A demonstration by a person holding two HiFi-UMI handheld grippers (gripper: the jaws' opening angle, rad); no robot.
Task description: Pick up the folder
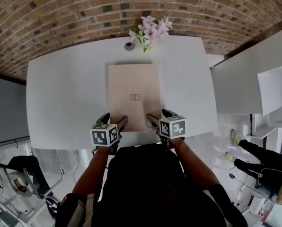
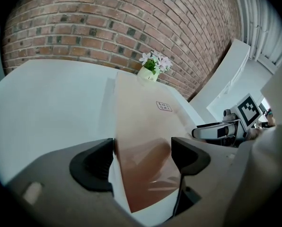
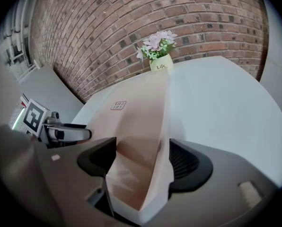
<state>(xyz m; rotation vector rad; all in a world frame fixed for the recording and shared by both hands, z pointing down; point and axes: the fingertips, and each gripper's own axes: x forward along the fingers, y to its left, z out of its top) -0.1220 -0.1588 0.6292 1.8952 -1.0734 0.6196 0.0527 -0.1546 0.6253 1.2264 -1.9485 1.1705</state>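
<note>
A pale beige folder (image 1: 134, 96) with a small printed label lies flat on the white table (image 1: 60, 93), its short edge toward me. My left gripper (image 1: 114, 121) is at the folder's near left corner. In the left gripper view that corner (image 2: 145, 122) lies between the wide jaws of the left gripper (image 2: 143, 157), and the pads do not press on it. My right gripper (image 1: 161, 117) is at the near right corner. The right gripper view shows the folder (image 3: 136, 122) passing between the spread jaws of the right gripper (image 3: 143, 160), ungripped.
A small vase of pink flowers (image 1: 150, 32) stands at the table's far edge behind the folder, beside a small round object (image 1: 129, 45). A brick wall runs behind. A white cabinet (image 1: 240, 79) stands to the right, with a person's legs (image 1: 259, 160) on the floor nearby.
</note>
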